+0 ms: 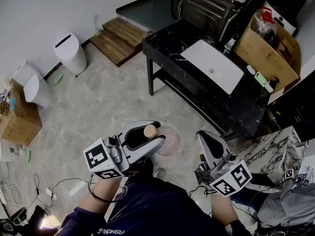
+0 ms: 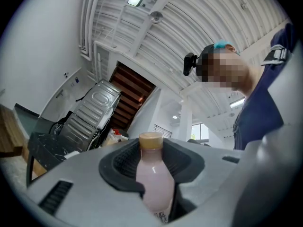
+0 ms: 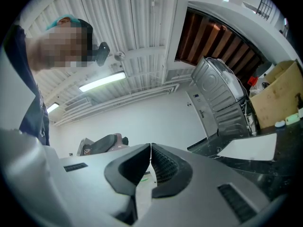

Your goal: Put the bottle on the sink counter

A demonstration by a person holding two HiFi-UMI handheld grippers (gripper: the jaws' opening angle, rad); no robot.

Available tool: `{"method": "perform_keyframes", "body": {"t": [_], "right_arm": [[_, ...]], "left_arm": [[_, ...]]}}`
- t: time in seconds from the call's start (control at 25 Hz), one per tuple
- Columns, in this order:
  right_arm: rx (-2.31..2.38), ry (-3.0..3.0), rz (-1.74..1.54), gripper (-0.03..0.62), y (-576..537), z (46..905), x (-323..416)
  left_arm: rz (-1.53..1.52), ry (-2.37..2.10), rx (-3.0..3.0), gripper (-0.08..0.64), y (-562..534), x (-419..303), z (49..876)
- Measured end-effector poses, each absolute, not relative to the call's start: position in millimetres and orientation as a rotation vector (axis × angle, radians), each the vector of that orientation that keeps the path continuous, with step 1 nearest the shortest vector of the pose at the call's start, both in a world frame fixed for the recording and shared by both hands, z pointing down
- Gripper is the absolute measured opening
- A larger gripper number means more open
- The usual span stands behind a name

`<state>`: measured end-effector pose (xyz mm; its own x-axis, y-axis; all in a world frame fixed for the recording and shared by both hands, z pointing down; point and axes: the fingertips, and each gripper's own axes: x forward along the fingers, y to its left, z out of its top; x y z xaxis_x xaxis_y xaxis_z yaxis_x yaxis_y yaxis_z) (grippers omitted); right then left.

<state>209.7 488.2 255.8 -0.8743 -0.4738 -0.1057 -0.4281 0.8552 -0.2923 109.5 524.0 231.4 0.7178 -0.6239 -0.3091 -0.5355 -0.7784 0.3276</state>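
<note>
In the head view my left gripper (image 1: pixel 155 133) is shut on a small bottle (image 1: pixel 169 140) with a pale pink body and a tan cap (image 1: pixel 149 130), held over the floor in front of me. The left gripper view shows the bottle (image 2: pixel 154 181) upright between the dark pads (image 2: pixel 120 162), cap on top. My right gripper (image 1: pixel 203 136) hangs beside it to the right, and its jaws (image 3: pixel 150 162) are pressed together with nothing in them. The black marble sink counter (image 1: pixel 167 43) with its white basin (image 1: pixel 212 64) stands further ahead.
A cardboard box (image 1: pixel 266 50) and a faucet (image 1: pixel 229 44) sit on the counter's right end. A white bin (image 1: pixel 70 50) and a wooden platform (image 1: pixel 119 38) are by the wall at left. Another cardboard box (image 1: pixel 19 124) stands far left, and a marble-patterned block (image 1: pixel 270 151) stands at right.
</note>
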Motion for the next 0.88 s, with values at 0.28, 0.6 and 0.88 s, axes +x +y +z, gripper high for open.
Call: {"method": "perform_keyframes", "body": {"t": [0.28,0.6,0.88], "right_arm": [[-0.72,2.859,-0.403,0.026,451,262,196],[-0.74,2.858,-0.409,0.026,389,268,164],[-0.772,2.86,-0.418,0.026,336,273,131]], "left_arm": [[-0.615,-0.936,2.687,0.141,486,89,238],[-0.606,-0.931,2.662,0.141,421,55,249],[-0.601,-0.903,2.642,0.141,362,23,258]]}}
